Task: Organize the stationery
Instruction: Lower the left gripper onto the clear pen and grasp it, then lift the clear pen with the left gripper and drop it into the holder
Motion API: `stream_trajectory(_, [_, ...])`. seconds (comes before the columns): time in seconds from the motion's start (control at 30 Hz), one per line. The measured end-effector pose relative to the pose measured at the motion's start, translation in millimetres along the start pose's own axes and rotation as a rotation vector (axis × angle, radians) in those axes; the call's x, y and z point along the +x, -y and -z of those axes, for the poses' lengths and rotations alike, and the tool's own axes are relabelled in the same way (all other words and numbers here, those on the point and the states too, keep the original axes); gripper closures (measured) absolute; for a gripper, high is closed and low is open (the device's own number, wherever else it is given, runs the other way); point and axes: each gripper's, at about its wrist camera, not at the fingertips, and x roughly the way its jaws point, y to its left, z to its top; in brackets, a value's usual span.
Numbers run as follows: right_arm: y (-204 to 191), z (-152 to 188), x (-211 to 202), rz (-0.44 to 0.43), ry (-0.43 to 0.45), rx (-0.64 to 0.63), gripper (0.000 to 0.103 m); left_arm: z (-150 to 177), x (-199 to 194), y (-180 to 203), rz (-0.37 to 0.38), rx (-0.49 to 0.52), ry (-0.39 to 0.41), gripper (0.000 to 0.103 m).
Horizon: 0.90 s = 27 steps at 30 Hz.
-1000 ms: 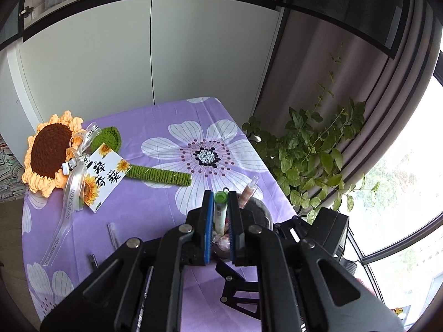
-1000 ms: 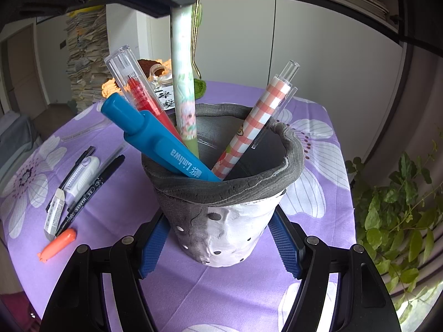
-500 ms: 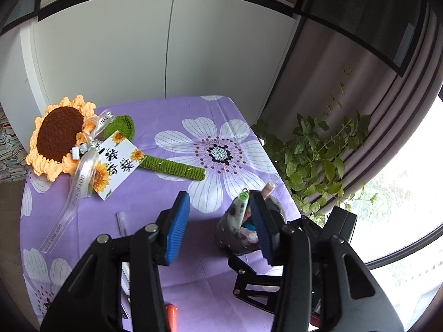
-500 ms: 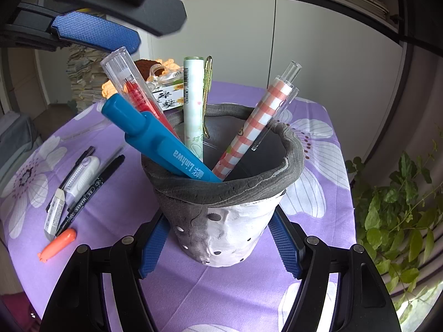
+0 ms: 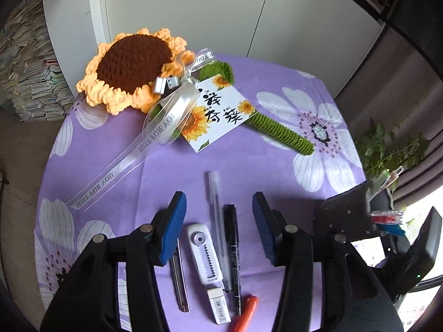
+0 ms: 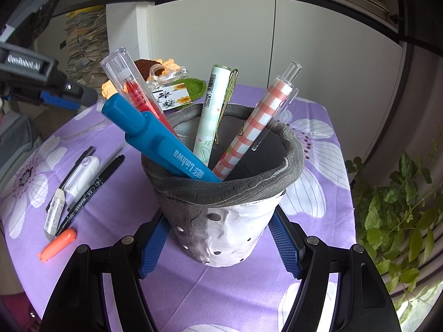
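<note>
Four pens stand in the cup, gripped by the right claw. Left claw, wide open and empty, hovers over six loose items on the surface.

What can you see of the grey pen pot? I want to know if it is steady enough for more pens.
The pen pot is a soft-looking cup, dark grey inside with a thick rim folded outward and a paler, lumpy wall dotted with small holes. It stands upright on the purple flowered tablecloth, between the blue pads of the right gripper, which sit at its sides. It holds four pens: a blue marker, a red pen, a pale green pen and a pink checked pen, all leaning on the rim.
</note>
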Motion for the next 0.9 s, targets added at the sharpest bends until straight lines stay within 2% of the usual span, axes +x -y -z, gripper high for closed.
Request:
stream_trajectory(0.2, [0,0,0,-0.001,0.0,0.0,0.031,-7,37,-2,-0.03,-0.016,-0.057,0.063])
stream_trajectory(0.33, [0,0,0,-0.003,0.0,0.002,0.031,-13,56,-5,-0.032,-0.06,-0.084,0.08])
stream_trajectory(0.6, [-1,0,1,-0.004,0.0,0.003,0.031,-21,76,1,-0.055,-0.06,-0.108,0.081])
stream_trajectory(0.67, [0,0,1,-0.004,0.0,0.003,0.031,-21,77,3,-0.078,-0.049,-0.096,0.084])
stream_trajectory(0.7, [0,0,1,-0.004,0.0,0.003,0.031,-20,78,4,-0.085,-0.044,-0.099,0.092])
stream_trajectory(0.83, [0,0,1,-0.003,-0.001,0.003,0.031,-19,77,4,-0.095,-0.031,-0.071,0.093])
stream_trajectory(0.9, [0,0,1,-0.003,0.0,0.003,0.031,-17,69,4,-0.073,-0.028,-0.053,0.093])
